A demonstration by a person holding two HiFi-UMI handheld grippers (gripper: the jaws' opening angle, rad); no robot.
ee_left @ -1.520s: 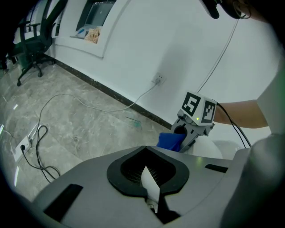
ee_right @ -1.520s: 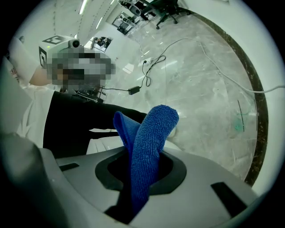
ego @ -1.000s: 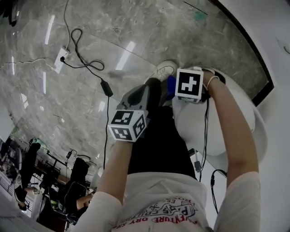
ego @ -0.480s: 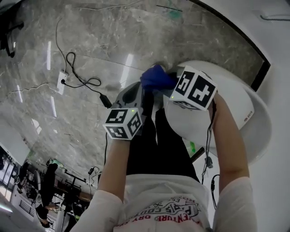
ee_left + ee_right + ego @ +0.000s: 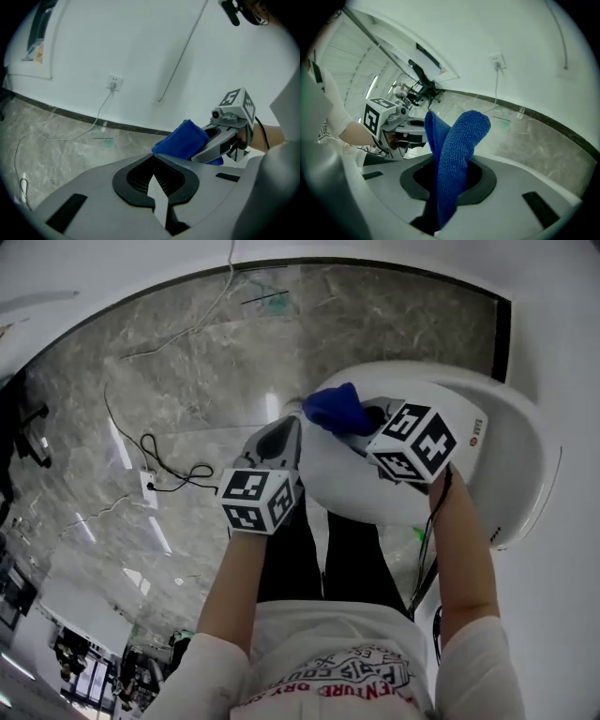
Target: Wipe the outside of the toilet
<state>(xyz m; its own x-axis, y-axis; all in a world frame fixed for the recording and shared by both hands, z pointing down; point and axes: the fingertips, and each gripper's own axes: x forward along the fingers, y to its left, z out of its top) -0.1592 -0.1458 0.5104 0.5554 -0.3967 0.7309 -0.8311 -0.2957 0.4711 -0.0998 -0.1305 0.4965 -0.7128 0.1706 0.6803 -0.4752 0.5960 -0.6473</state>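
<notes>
A white toilet (image 5: 521, 486) fills the right of the head view, its lid down. My right gripper (image 5: 361, 427) is shut on a folded blue cloth (image 5: 336, 409) and holds it over the toilet's left edge, near the lid. In the right gripper view the cloth (image 5: 457, 154) stands up between the jaws of the right gripper (image 5: 449, 187). My left gripper (image 5: 274, 442) hovers just left of the toilet, above the floor. In its own view the left gripper (image 5: 157, 190) has its jaws together with nothing in them, and the cloth (image 5: 182, 139) shows just beyond.
The floor is grey marble. On it lie a power strip (image 5: 148, 487) and a looped black cable (image 5: 178, 470), left of the left gripper. The person's legs in black trousers (image 5: 309, 563) stand close to the toilet. A wall socket (image 5: 114, 83) sits on the white wall.
The right gripper carried the blue cloth from beside the shoe up to the toilet's lid edge. The head view swung towards the toilet and wall. The left gripper kept its place.
</notes>
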